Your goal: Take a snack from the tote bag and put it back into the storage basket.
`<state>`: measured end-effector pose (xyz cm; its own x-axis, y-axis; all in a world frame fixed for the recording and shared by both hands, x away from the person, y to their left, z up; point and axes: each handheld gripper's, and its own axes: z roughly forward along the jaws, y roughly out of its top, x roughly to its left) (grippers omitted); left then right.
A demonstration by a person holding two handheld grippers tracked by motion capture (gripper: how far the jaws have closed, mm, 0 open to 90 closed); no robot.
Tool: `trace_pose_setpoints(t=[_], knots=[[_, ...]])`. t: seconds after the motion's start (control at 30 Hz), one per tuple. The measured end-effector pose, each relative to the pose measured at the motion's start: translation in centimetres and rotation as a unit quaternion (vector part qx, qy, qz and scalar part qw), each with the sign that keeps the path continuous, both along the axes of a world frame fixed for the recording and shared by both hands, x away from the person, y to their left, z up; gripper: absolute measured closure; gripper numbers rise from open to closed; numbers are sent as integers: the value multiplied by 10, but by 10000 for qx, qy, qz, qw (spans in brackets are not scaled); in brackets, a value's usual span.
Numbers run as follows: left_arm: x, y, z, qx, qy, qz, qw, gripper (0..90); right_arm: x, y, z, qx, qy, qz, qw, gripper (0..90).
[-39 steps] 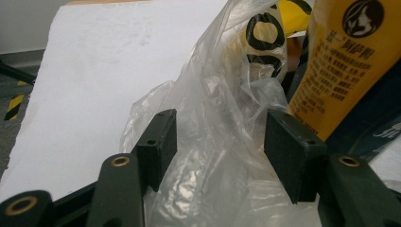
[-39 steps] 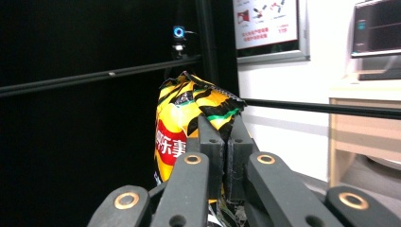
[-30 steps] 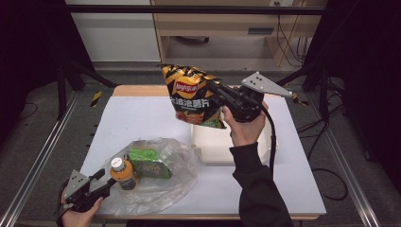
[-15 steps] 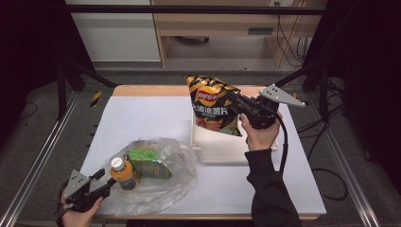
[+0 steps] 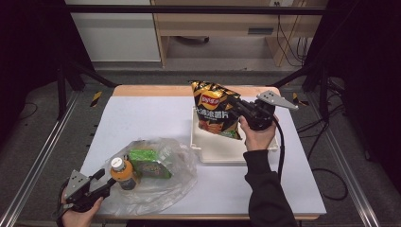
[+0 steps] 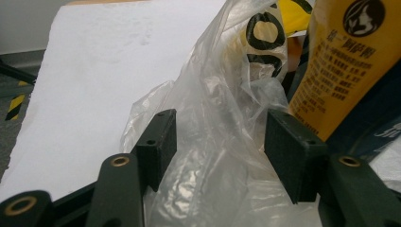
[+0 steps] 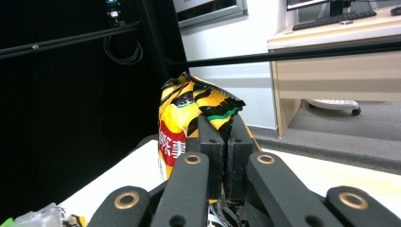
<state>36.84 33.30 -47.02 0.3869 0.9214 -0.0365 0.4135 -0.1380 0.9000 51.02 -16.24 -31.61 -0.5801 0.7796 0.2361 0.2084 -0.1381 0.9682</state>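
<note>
Chip bag (image 5: 216, 109) now lower, over tray (image 5: 222, 153).

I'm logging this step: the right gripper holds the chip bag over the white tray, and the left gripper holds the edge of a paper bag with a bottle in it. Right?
Almost. The right gripper does hold the chip bag over the white tray, but the left gripper has its fingers around a clear plastic bag, not paper. The high view shows the bottle through it.
</note>
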Motion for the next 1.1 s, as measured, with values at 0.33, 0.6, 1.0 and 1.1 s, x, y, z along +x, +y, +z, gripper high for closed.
trace_pose_setpoints(t=[0.33, 0.6, 1.0, 1.1], knots=[[0, 0, 0, 3, -1, -7, 10000, 442, 18, 6, -28, -58, 274, -36, 9996, 888], [0, 0, 0, 0, 1, -6, 10000, 441, 34, 12, -48, -123, 494, -35, 9987, 887], [0, 0, 0, 0, -2, -10, 10000, 440, 49, 10, -62, -79, 567, -273, 9980, 861], [0, 0, 0, -2, -1, -11, 10000, 440, 53, 7, -65, -144, 580, -421, 9973, 827]])
